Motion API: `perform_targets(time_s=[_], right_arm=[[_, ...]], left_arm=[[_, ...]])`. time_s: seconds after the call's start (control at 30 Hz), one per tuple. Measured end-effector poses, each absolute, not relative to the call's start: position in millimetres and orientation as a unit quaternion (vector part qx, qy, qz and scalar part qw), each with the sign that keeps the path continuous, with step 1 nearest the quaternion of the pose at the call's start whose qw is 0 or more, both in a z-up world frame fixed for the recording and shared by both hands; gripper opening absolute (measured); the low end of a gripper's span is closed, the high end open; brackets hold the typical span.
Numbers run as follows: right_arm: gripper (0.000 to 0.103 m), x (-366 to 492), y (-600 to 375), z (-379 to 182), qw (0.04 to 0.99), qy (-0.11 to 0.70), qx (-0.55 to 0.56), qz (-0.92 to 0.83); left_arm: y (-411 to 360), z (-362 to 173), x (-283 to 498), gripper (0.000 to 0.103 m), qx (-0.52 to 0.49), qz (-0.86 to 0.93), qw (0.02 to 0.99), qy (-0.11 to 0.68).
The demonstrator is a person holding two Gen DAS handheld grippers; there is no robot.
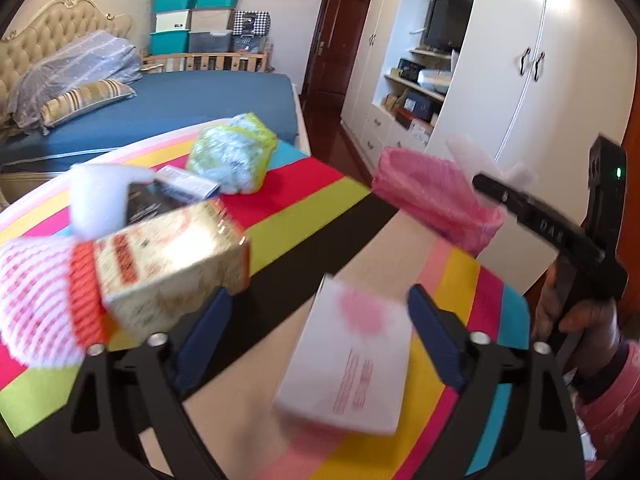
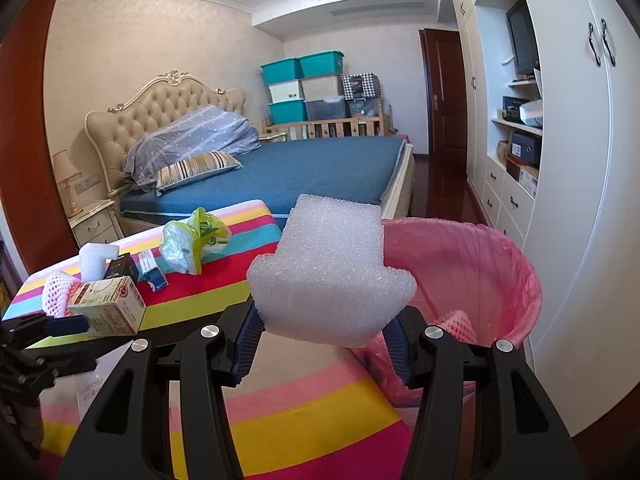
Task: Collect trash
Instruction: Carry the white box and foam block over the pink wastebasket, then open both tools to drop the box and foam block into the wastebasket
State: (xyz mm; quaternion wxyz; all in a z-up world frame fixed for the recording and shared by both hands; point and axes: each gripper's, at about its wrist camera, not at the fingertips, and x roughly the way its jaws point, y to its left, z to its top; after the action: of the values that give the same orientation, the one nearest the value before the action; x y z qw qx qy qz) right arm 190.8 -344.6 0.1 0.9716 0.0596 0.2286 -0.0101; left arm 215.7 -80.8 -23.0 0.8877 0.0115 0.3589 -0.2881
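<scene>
The right gripper (image 2: 320, 320) has its jaws clamped on one foam block (image 2: 328, 272) beside the pink-lined bin (image 2: 480, 264) at the worktop (image 2: 312, 416) edge. The left gripper (image 1: 316, 336) has its jaws wide apart around a white box (image 1: 348, 364). Two more boxes (image 2: 108, 308), a second foam piece (image 2: 94, 260) and one crumpled bag (image 2: 192, 244) lie along the far-left edge.

bed (image 2: 304, 172) blue sheet | white wardrobe (image 2: 572, 200) right | storage bins (image 2: 304, 84) stacked | dark wood floor (image 2: 440, 176)

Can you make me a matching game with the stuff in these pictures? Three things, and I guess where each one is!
Things:
1. white foam block
2. pink foam net
3. gold box

Places:
A. on the striped table
B. inside the pink-lined bin
C. squeezed in the right tool

Pairs: 1-C, 2-B, 3-A
</scene>
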Motion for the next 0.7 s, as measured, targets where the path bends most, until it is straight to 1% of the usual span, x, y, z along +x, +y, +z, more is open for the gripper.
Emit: perform_targets(time_s=[0.13, 0.27, 0.3, 0.37, 0.43, 0.57, 0.7], right_arm=[[0.052, 187, -343, -1, 0.973, 0.225, 0.055, -0.006], [0.052, 182, -342, 0, 0.974, 0.221, 0.058, -0.001], [0.052, 180, -342, 0, 0.974, 0.22, 0.058, -0.002], [0.052, 177, -342, 1, 0.974, 0.22, 0.052, -0.004], [0.052, 173, -343, 2, 0.975, 0.219, 0.044, -0.008], [0.052, 166, -350, 3, 0.976, 0.213, 0.039, -0.018], [0.052, 164, -363, 4, 0.977, 0.206, 0.042, -0.032]], left_arm=[[-85, -36, 202, 0.092, 0.051, -0.302, 0.874, 0.378], [-100, -48, 205, 0.092, 0.09, -0.306, 0.861, 0.395], [-103, -51, 208, 0.09, 0.098, -0.301, 0.858, 0.404], [-108, -54, 212, 0.069, 0.102, -0.312, 0.849, 0.413], [-113, -51, 209, 0.067, 0.121, -0.31, 0.855, 0.398], [-120, -34, 210, 0.067, 0.104, -0.326, 0.864, 0.37], [-145, -12, 228, 0.067, 0.081, -0.339, 0.87, 0.349]])
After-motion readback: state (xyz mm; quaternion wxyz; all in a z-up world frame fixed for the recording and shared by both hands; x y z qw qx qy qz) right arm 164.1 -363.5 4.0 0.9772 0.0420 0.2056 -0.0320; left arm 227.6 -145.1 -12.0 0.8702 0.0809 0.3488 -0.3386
